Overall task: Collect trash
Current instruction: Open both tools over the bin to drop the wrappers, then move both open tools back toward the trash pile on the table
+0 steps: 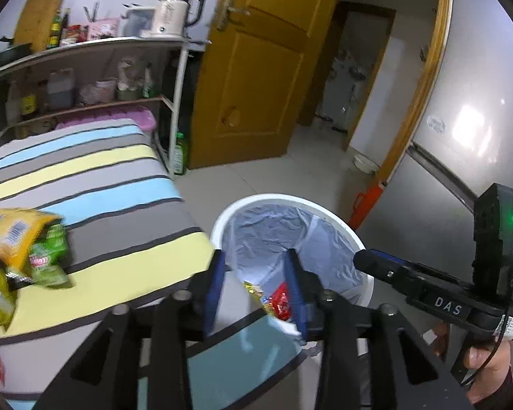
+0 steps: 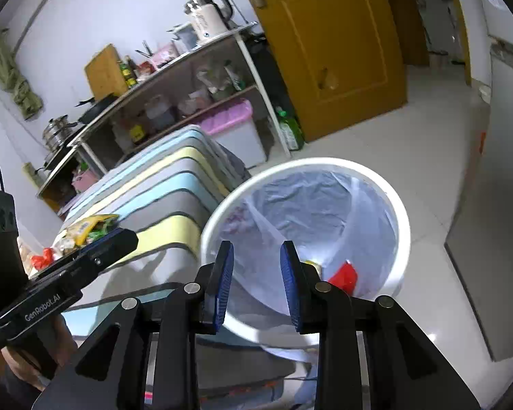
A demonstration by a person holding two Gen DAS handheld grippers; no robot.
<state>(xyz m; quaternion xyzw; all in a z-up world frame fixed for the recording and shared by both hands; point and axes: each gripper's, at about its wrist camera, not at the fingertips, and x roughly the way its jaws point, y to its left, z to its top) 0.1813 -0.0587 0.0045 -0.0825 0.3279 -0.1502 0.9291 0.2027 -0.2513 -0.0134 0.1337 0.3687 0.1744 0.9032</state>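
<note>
Both grippers are hanging over the trash can here, and neither one has anything in it. The left gripper [image 1: 254, 266] has its blue pads spread apart with nothing but air between them, pointing down at the near side of the bin. The right gripper [image 2: 256, 259] is the same deal, jaws parted a bit narrower, empty, aimed into the bin from the other side. You can see each one in the other's camera too, with a bit of a hand [image 1: 485, 372] wrapped around the right one's handle. The trash can [image 2: 398, 212] is a round white thing lined with a thin plastic bag [image 2: 311, 205], sitting on the tiled floor right up against the corner of the bed. Down at the bottom of the bag there's a red wrapper [image 2: 343, 275] and a yellowish wrapper [image 1: 254, 290] beside it, so some trash is already in. More is waiting on the striped bedspread [image 1: 119, 184]: a pile of snack bags [image 1: 27, 242], yellow and green ones, off to the left side of the bed, well apart from the bin. Past the bed there's a metal shelf [image 1: 178, 102] stuffed with bottles and jars, a pink-lidded storage box [image 2: 236, 126] tucked under it, and a kettle [image 1: 176, 12] on top. Beyond that, an open wooden door [image 1: 256, 68] and a fridge [image 1: 468, 130] on the right.
</note>
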